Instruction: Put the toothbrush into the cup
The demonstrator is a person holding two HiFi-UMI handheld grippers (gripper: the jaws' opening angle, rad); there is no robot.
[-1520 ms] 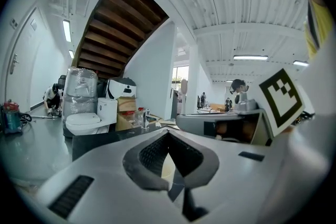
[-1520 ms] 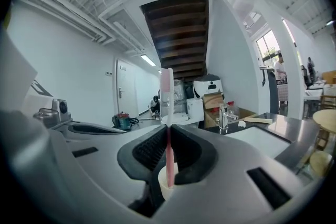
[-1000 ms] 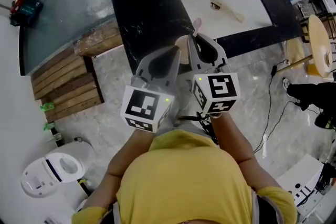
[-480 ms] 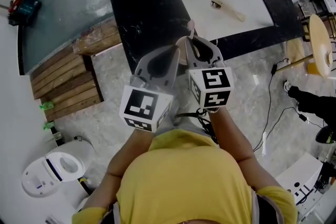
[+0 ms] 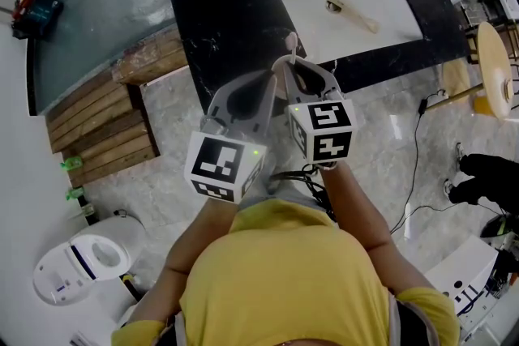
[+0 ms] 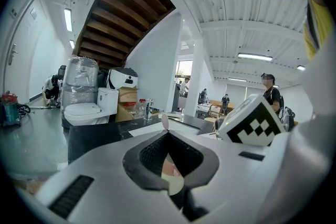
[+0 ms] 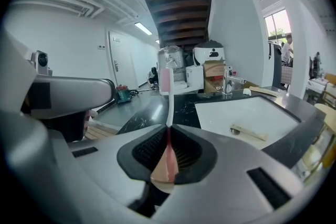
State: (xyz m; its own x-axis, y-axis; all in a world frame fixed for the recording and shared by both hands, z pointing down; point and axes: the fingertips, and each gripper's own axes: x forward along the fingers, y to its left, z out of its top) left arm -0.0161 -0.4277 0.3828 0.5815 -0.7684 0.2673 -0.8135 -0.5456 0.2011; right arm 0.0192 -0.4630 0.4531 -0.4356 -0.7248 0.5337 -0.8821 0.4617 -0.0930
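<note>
Toothbrush (image 7: 167, 93) clamped in R gripper (image 7: 169, 132), centre frame; L gripper (image 6: 168, 136) pinching cream cup (image 6: 172, 178), prob. Brush not in cup yet.

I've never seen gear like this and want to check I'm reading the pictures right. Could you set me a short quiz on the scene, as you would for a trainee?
1. Short answer: which gripper's jaws are closed on the toothbrush?
2. True or false: the toothbrush lies flat in the white sink.
3. Pick one: the counter round the sink is A) black, B) red, C) yellow.

Key
1. The right gripper; the brush head stands up above its jaws.
2. False.
3. A.
</note>
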